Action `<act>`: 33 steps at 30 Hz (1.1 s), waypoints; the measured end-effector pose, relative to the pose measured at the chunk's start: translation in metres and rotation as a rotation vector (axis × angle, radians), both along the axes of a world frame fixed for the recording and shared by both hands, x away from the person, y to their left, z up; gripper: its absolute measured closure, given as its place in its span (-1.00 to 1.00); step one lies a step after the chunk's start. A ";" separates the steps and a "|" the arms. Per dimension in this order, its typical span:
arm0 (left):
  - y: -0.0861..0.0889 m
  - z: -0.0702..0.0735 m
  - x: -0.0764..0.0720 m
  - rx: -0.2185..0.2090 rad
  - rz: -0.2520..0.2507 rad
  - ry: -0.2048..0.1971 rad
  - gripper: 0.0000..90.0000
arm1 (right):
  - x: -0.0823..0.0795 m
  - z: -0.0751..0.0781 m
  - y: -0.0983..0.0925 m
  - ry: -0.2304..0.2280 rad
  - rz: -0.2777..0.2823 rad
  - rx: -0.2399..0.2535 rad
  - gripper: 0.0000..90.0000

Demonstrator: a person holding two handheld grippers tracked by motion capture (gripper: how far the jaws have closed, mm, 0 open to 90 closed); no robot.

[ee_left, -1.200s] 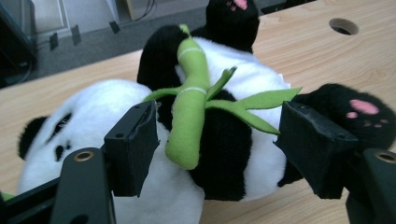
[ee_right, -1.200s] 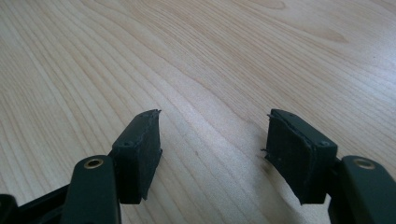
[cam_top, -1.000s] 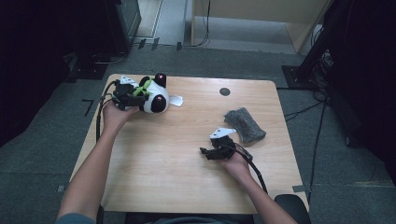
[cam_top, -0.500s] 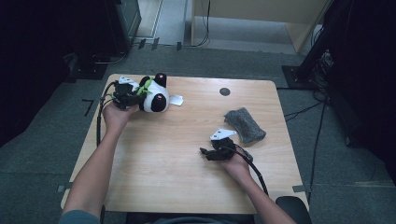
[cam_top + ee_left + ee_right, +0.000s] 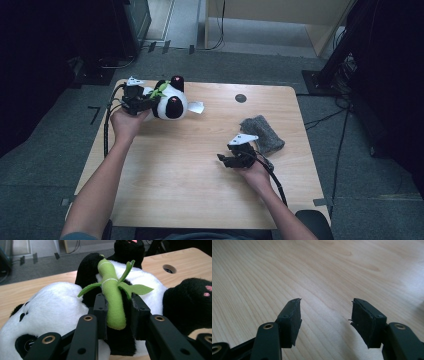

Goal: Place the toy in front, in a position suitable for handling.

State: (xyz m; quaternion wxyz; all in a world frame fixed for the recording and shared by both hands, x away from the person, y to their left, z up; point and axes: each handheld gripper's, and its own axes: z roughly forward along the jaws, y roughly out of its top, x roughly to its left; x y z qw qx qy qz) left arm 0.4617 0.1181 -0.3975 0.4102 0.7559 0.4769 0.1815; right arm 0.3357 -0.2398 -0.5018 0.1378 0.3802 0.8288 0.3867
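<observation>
Clamping green bamboo stalk against, seemingly, plush panda: left gripper.

The high view looks steeply down on the whole table from afar; both gripper views skim close over that same wood, sharing it

Stock on the bench, by count:

- Plush panda: one, black and white, with one green bamboo sprig sewn to it and one white tag.
- Grey felted cloth: one.
- Hand-held tool: two, the left tool and the right tool, each with two black jaws and one trailing cable.
- Round cable hole in the benchtop: one.
- Bench: one.
</observation>
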 end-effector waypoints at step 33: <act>-0.095 -0.001 -0.096 -0.044 -0.135 0.030 0.57 | 0.005 0.037 -0.038 -0.087 -0.106 0.071 -0.09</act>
